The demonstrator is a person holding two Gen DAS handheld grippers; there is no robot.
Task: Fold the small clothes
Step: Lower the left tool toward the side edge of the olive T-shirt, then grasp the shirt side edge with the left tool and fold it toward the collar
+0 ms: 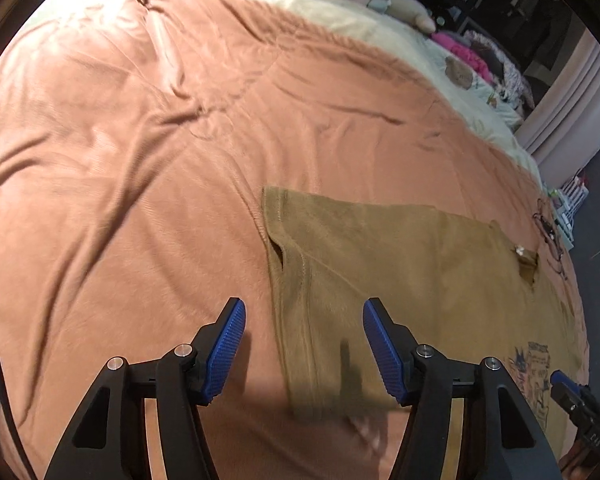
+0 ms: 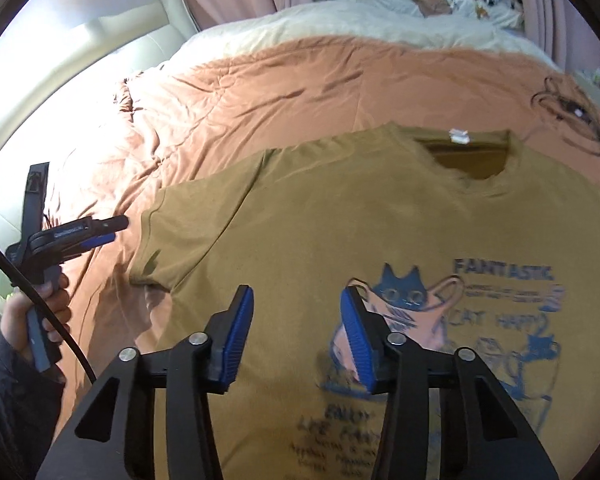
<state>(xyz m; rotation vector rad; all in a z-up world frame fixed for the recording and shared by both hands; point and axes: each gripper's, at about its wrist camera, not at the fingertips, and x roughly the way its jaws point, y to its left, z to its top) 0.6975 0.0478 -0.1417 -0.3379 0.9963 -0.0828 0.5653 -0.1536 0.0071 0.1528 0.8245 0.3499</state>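
Pink bedspread (image 2: 260,88), flat olive tee (image 2: 300,220), cat print

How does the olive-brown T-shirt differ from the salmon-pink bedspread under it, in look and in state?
The olive-brown cotton T-shirt carries a blue cat print with lettering; the salmon-pink bedspread is plain where it shows. The T-shirt lies spread fairly flat, front up and unfolded; the bedspread is creased, most strongly toward its far left. The T-shirt covers only part of the bedspread. Both are soft cloth, and neither is gripped.

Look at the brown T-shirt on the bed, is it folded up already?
No, the brown T-shirt lies spread flat on the pink blanket, with its sleeve, collar and cat picture all showing.
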